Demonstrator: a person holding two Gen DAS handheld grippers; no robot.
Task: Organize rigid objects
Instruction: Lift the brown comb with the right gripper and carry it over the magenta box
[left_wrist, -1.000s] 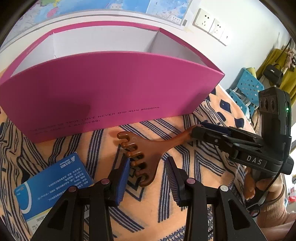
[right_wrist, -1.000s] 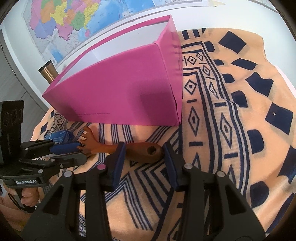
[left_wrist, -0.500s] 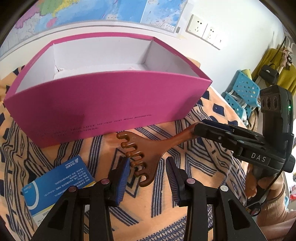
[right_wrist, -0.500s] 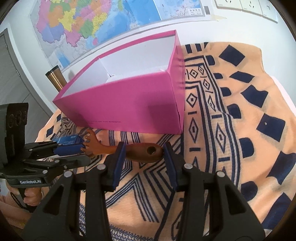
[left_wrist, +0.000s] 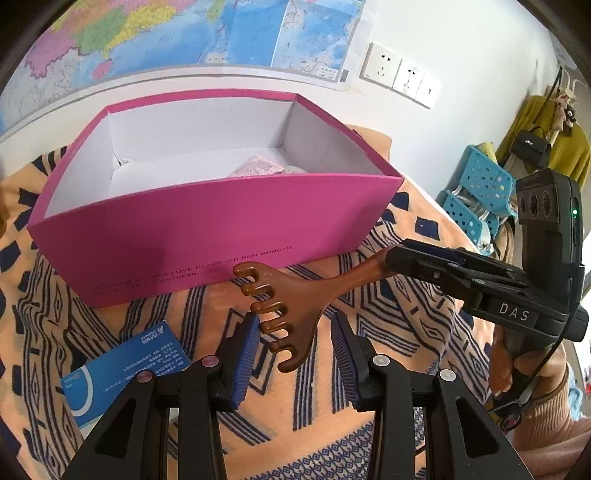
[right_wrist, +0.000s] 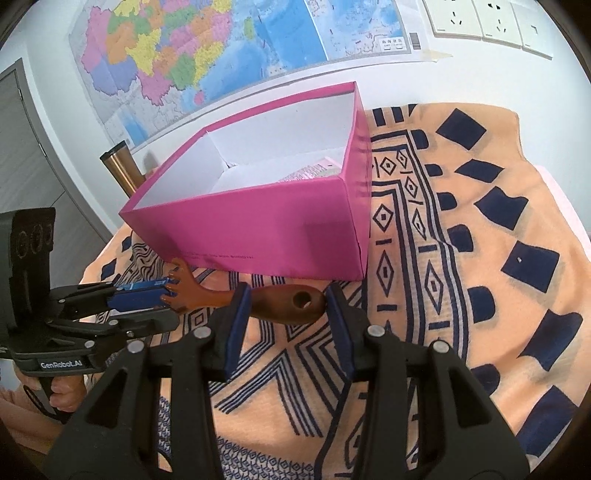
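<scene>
A brown wooden comb-like massager (left_wrist: 295, 299) with a rounded handle (right_wrist: 288, 304) hangs in the air in front of the pink box (left_wrist: 207, 229). My right gripper (right_wrist: 284, 314) is shut on its handle. My left gripper (left_wrist: 295, 332) has its pads on either side of the toothed head; the left pad (left_wrist: 247, 339) touches the teeth, the right pad stands slightly apart. The box (right_wrist: 266, 225) is open-topped with white walls and holds a pink patterned packet (left_wrist: 255, 168).
A blue card box (left_wrist: 122, 365) lies on the orange patterned cloth (right_wrist: 480, 258) to the left of my left gripper. A gold cylinder (right_wrist: 122, 170) stands behind the pink box. The wall with a map and sockets is close behind.
Both grippers have risen with the massager, so the box's inside now shows. The massager has stayed between the two grippers.
</scene>
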